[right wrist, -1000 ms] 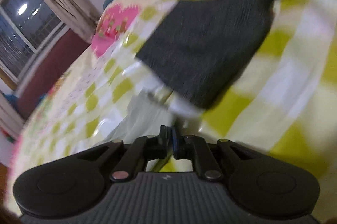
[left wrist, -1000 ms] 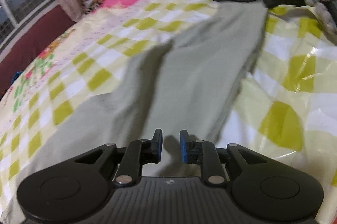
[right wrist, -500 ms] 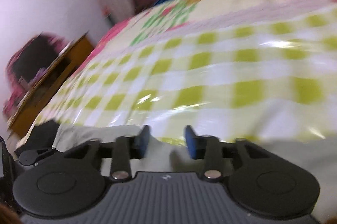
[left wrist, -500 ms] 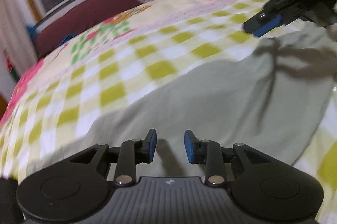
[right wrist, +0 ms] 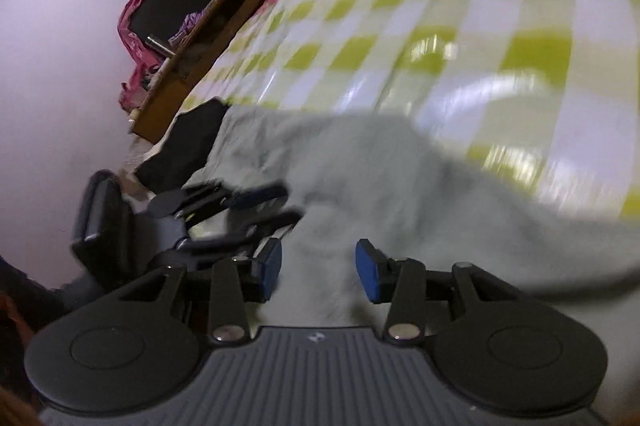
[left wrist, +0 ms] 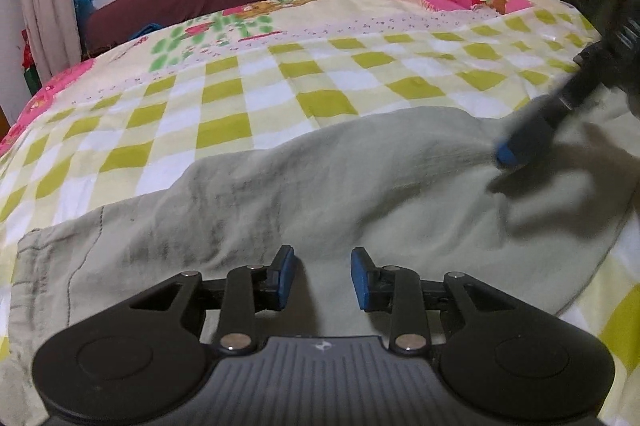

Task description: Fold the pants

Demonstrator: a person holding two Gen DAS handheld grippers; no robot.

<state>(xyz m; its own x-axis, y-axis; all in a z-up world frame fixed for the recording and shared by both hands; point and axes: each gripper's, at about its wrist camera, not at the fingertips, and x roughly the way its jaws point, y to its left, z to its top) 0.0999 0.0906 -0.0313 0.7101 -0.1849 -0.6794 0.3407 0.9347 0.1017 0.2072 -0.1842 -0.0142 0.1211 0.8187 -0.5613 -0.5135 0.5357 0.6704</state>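
Our left gripper (left wrist: 323, 278) hangs low over the pale green pants (left wrist: 320, 202), fingers spread, nothing between them. Those pants lie flat across the checked bedspread (left wrist: 280, 82). Our right gripper (right wrist: 318, 272) is spread wide too, over the same cloth, gripping nothing. A dark garment (right wrist: 188, 146) sits at the pants' far end, near the wooden desk (right wrist: 216, 26).

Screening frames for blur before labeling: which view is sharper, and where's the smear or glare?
Left wrist view: mostly sharp, pants seams readable; only the right claw at the right edge is motion-smeared, casting a soft shadow. Right wrist view: blurred throughout, streaky glare on the checked bedspread, left claw ghosted; its own right claw stays crisp.
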